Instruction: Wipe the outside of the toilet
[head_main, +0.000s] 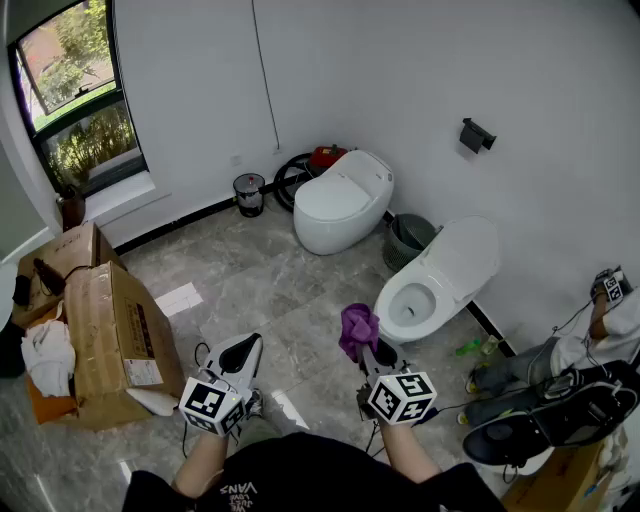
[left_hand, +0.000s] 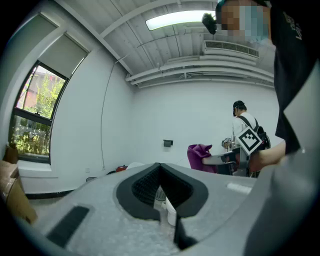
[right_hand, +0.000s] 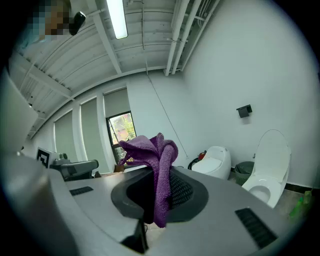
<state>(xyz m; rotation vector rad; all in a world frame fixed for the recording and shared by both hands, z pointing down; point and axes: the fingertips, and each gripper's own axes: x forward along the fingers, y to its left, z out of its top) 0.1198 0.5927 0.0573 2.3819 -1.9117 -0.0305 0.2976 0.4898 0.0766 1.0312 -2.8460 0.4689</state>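
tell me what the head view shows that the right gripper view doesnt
Only the head view: the marker cube on the right gripper and the person's black shirt. Only the right gripper view: the ceiling light and the fingers closed on the purple cloth. Both: that cloth, the open toilet, the closed toilet and the black wall holder.
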